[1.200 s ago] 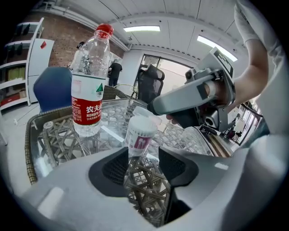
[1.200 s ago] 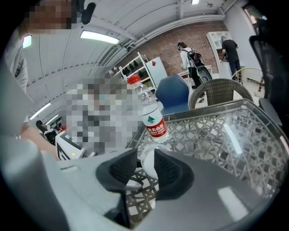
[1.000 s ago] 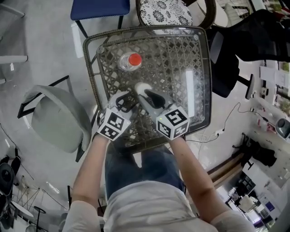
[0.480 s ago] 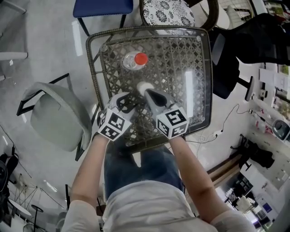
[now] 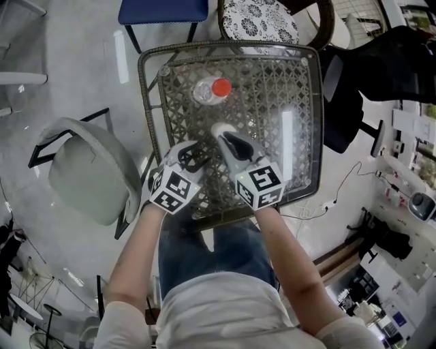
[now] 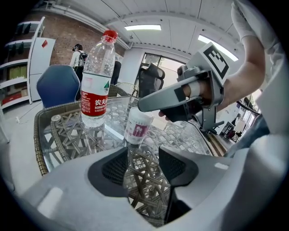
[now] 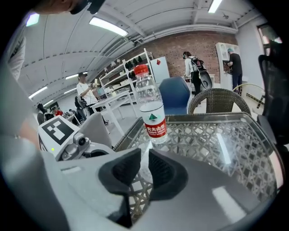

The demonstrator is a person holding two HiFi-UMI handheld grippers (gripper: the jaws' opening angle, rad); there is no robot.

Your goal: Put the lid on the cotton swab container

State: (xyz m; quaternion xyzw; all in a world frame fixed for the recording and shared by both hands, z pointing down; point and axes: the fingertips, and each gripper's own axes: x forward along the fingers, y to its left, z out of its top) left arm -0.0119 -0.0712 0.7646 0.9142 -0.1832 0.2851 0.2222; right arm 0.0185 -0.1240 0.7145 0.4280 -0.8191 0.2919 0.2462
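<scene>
The cotton swab container [image 6: 137, 128], a clear tube with a purple label, stands on the glass table [image 5: 300, 102] near its middle. Its white lid [image 5: 219, 129] sits at the top, under the tip of my right gripper [image 5: 227, 140]. In the right gripper view the pale lid [image 7: 145, 163] fills the narrow gap between the dark pads [image 7: 161, 170]. These jaws have just been opening a little, with the lid still between them. My left gripper [image 5: 191, 157] waits just left of the container and nearer me. It is open, and its pads [image 6: 114, 166] hold nothing.
A water bottle [image 5: 212, 89] with a red cap stands behind the container, towards the table's far edge. The wicker rim [image 5: 144, 109] frames the glass. A grey chair [image 5: 88, 177] is on the left and a blue seat [image 5: 163, 10] lies beyond the table.
The right gripper's jaws stand narrower round the white lid than a second ago, and it has rolled slightly. Both hands stay where they were.
</scene>
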